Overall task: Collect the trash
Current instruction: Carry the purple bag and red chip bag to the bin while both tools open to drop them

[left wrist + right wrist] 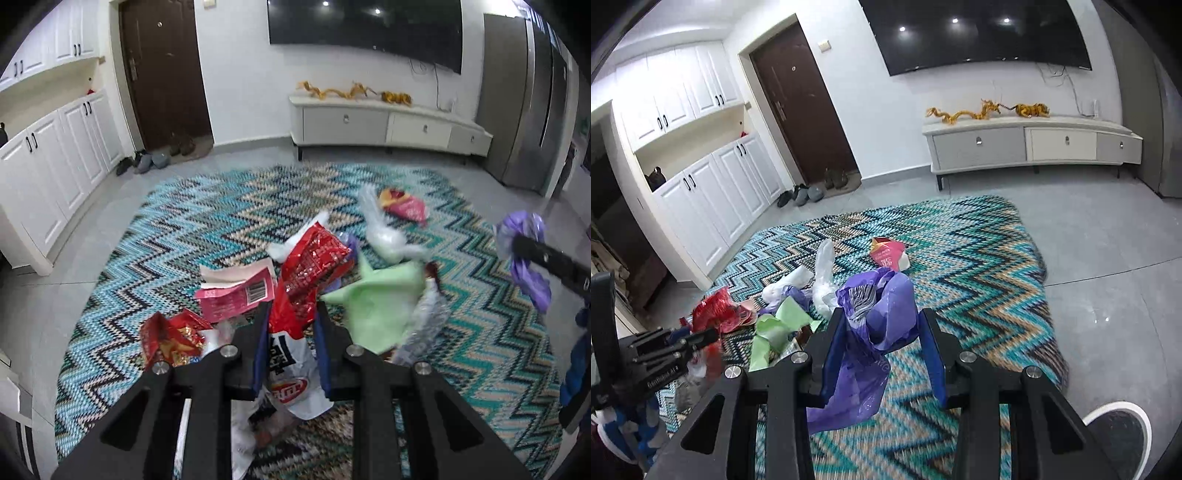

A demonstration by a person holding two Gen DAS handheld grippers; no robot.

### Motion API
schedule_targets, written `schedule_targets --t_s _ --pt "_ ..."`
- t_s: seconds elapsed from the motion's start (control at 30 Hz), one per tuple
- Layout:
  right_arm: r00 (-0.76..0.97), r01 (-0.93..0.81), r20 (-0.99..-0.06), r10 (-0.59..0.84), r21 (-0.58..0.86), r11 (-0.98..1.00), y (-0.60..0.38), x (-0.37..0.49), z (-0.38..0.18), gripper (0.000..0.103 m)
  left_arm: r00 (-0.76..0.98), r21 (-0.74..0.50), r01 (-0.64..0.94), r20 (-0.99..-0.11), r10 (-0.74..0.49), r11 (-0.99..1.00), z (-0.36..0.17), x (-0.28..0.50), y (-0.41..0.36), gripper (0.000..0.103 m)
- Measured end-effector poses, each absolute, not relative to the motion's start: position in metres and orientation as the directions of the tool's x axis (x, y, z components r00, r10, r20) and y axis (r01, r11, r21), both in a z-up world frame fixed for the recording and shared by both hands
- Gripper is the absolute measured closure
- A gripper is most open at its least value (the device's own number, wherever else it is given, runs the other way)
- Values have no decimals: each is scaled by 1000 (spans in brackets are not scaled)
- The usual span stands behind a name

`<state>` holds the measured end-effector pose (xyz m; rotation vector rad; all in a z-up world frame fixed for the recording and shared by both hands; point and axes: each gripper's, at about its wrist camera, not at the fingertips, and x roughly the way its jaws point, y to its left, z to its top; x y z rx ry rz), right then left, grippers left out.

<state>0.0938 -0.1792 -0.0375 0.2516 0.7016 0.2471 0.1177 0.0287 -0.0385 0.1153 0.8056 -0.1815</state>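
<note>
Left gripper (291, 314) clamps a red-and-white snack bag (306, 273), lower centre of frame, above the zigzag rug (184, 229). Right gripper (882, 321) holds a purple plastic bag (875, 317) (jaws partly closed), centre frame.

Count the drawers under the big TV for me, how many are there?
3. All sit in a row on the TV stand: left drawer, middle drawer and right drawer. None seems hidden.
</note>
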Motion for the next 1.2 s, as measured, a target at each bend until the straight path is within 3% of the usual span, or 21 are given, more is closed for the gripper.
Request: schedule_targets --t_s 0.3,0.7,1.2 --pt "794 -5 -581 182 294 956 -244 31 -30 66 683 12 305 -699 -210 952 -12 86 -22 82" --pt "690 331 -722 -52 250 910 -373 -49 -108 66 504 -15 625 -756 -418 781 -30 45 -199 81" --pt "563 487 -823 -77 255 835 -446 -80 -189 62 265 -140 766 -820 -507 627 -82 21 -342 80"
